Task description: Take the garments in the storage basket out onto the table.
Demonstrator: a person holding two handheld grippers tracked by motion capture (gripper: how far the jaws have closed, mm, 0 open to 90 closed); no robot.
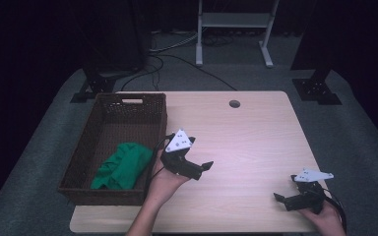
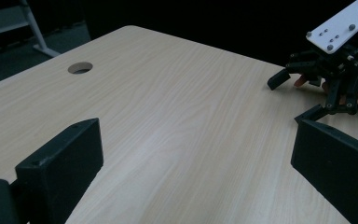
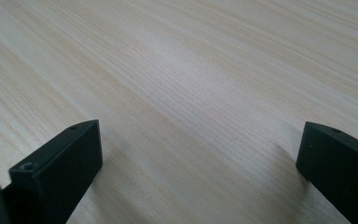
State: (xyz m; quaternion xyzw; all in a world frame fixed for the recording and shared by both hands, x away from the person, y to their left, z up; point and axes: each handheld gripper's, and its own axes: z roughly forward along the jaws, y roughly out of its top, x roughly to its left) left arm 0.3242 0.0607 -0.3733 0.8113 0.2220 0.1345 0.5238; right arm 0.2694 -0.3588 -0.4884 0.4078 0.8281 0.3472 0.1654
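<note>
Green cloth (image 1: 120,164) lies bunched in the near half of the brown wicker basket (image 1: 109,109), at the left of the bench (image 1: 256,137). Nearest to it is the left tool (image 1: 204,167), held just right of the basket's near corner, jaws spread wide, nothing between them, pointing toward the bench middle. Right tool (image 1: 281,199) sits low near the front right edge, jaws also wide and empty.

Judgement: cloth looks stowed, so the step in hand is clearing off. To do it well, keep both tools open, lift clear of the basket rim, don't snag the cloth or the trailing cable, park apart on bare wood.

The high view gives the basket, the cloth and both hands at once. The left gripper view adds the bench's round cable hole (image 2: 80,67) and the right tool (image 2: 293,95) across the wood, with fingers behind it. The right gripper view gives close wood grain between its wide jaws, confirming nothing is gripped.
</note>
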